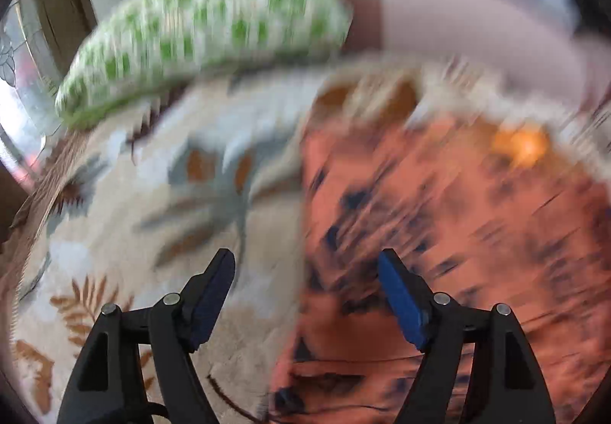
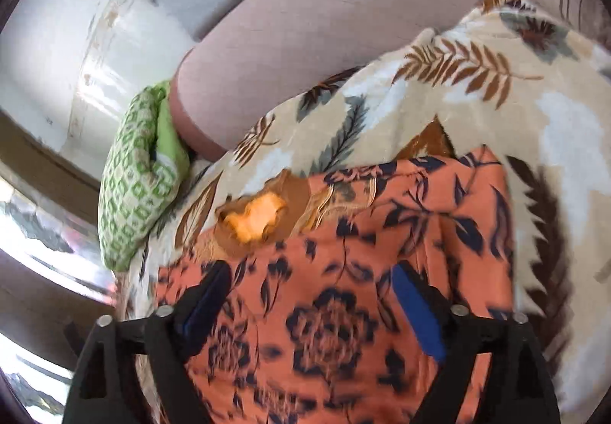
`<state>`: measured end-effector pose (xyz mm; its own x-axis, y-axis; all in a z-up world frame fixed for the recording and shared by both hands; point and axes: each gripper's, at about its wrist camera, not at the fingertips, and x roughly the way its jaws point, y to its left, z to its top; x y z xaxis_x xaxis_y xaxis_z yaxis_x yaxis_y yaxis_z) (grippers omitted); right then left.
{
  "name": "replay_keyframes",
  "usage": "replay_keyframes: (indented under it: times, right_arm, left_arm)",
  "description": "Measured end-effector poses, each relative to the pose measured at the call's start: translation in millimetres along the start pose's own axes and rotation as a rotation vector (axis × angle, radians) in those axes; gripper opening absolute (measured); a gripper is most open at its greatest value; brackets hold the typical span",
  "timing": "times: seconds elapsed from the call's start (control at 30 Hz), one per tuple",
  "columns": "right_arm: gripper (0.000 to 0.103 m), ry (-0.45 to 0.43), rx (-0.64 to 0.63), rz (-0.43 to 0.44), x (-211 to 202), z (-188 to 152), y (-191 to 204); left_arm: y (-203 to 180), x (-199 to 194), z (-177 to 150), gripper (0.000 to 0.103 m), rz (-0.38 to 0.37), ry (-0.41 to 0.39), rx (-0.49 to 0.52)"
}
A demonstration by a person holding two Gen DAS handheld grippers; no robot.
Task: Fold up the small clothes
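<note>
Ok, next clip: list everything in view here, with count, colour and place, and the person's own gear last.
orange floral garment: one, orange with dark navy flowers, spread on the blanket under both grippers; its yellow-orange tag at the far edge.
leaf-print blanket: one, cream with brown and grey-blue leaves, covering the surface.
green patterned pillow: one, green and white, at the blanket's far left edge.
pink cushion: one, pale pink with a darker border, behind the blanket beside the pillow.
left gripper: black with blue pads, open, above the garment's left edge.
right gripper: black with blue pads, open, above the garment.
</note>
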<state>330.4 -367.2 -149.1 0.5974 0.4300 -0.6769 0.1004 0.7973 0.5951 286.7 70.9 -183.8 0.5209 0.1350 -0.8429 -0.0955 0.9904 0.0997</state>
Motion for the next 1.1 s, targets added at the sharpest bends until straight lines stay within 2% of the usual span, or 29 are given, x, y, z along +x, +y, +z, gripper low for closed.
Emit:
replay_keyframes:
  times: [0.03,0.1,0.2,0.27,0.33,0.43,0.5,0.63,0.73,0.83,1.03,1.07,1.1]
  right_arm:
    - [0.090,0.040,0.041,-0.030,14.7,0.1,-13.4]
    - [0.090,-0.005,0.102,0.036,9.5,0.3,-22.4]
    - [0.090,-0.023,0.044,0.020,-21.6,-7.5,-11.9]
    - [0.090,-0.028,0.037,0.025,-49.6,-25.4,-16.8]
    - [0.090,-0.027,0.040,0.018,-77.1,-43.0,-23.6]
    - [0.090,-0.019,0.051,0.024,-132.0,-88.6,-41.6]
    - [0.090,0.010,0.044,0.054,-162.7,-117.0,-52.3]
    - [0.090,0.099,0.038,0.077,-208.8,-183.5,-76.6]
    - [0.090,0.149,0.035,0.068,-224.4,-226.0,-86.6]
    - [0.090,0.184,0.020,0.059,-229.5,-251.2,-90.9]
    - [0.089,0.240,-0.017,0.007,-224.2,-273.8,-94.5]
    - [0.088,0.250,-0.026,-0.028,-223.6,-278.3,-95.0]
    - [0.082,0.259,-0.025,-0.044,-222.7,-281.7,-95.9]
  left_arm:
    - [9.0,0.3,-1.5,0.088,-0.023,-0.025,-0.050]
    - [19.2,-5.5,0.5,0.088,-0.031,-0.010,-0.090]
    - [30.1,-26.4,-2.4,0.088,-0.036,-0.059,-0.074]
    - [40.2,-45.3,-12.8,0.088,-0.056,-0.090,-0.071]
    - [56.5,-67.8,-29.5,0.088,-0.115,-0.110,-0.081]
    - [82.2,-101.3,-66.3,0.088,-0.210,-0.110,-0.097]
    - [99.5,-123.6,-96.1,0.088,-0.276,-0.103,-0.116]
    - [117.4,-152.0,-153.8,0.088,-0.356,-0.054,-0.183]
    - [115.6,-162.0,-191.2,0.088,-0.389,-0.009,-0.195]
    - [106.7,-164.6,-217.2,0.088,-0.396,0.037,-0.194]
    - [97.2,-175.7,-239.4,0.088,-0.446,0.074,-0.177]
    - [96.0,-176.3,-243.4,0.088,-0.448,0.081,-0.177]
    - [95.1,-175.7,-246.0,0.088,-0.447,0.089,-0.179]
